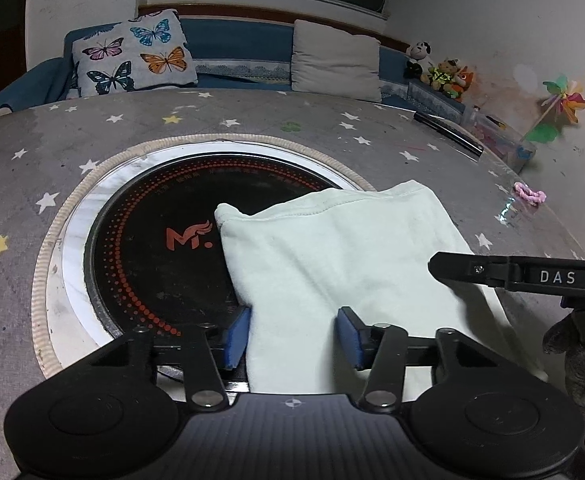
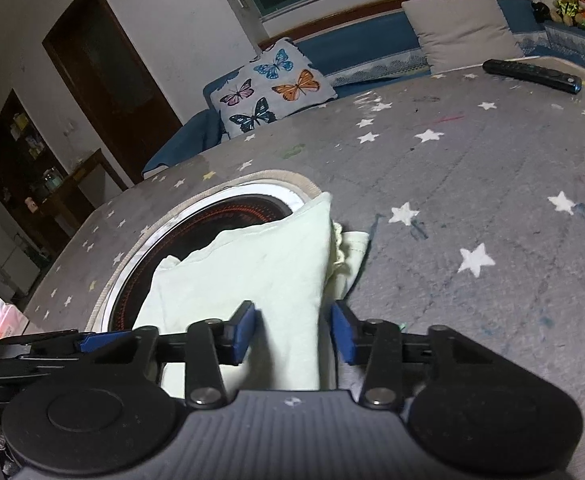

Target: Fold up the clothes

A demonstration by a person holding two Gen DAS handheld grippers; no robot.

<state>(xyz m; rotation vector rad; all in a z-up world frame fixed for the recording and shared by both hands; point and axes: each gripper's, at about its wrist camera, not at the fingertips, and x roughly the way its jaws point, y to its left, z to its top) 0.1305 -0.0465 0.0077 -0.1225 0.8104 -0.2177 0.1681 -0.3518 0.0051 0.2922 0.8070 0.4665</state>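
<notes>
Both tongs, left (image 1: 292,336) & right (image 2: 292,334), gape, gripping nothing, apparently straddling folded garment (image 1: 332,256) edges.

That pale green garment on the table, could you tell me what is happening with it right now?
A person holding a gripper in each hand is folding the pale green garment on the star-patterned table. It lies already folded over, partly covering the round black cooktop set into the table. The left gripper and the right gripper are both open at its near edge, with cloth between the fingers but not clamped.
</notes>
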